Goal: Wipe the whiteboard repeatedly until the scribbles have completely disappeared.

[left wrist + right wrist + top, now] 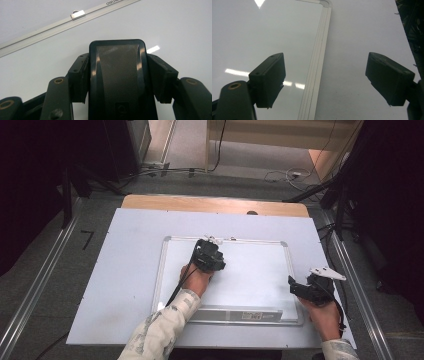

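Note:
A white whiteboard [250,270] with a silver frame lies flat on the table. My left gripper [209,251] is over the board's upper left part, near the top frame. In the left gripper view it [121,63] is shut on a black eraser [117,82] with rounded corners, and both pads press its sides. My right gripper [296,287] hovers at the board's right edge. The right gripper view has it [329,72] open with nothing between the jaws, and the board's frame [317,62] runs beneath them.
The board rests on a white sheet [125,270] covering a wooden table [215,202]. A silver tray strip [240,312] runs along the board's near edge. A small metal clip [78,14] sits on the top frame. Cables and dark stands stand on the floor beyond.

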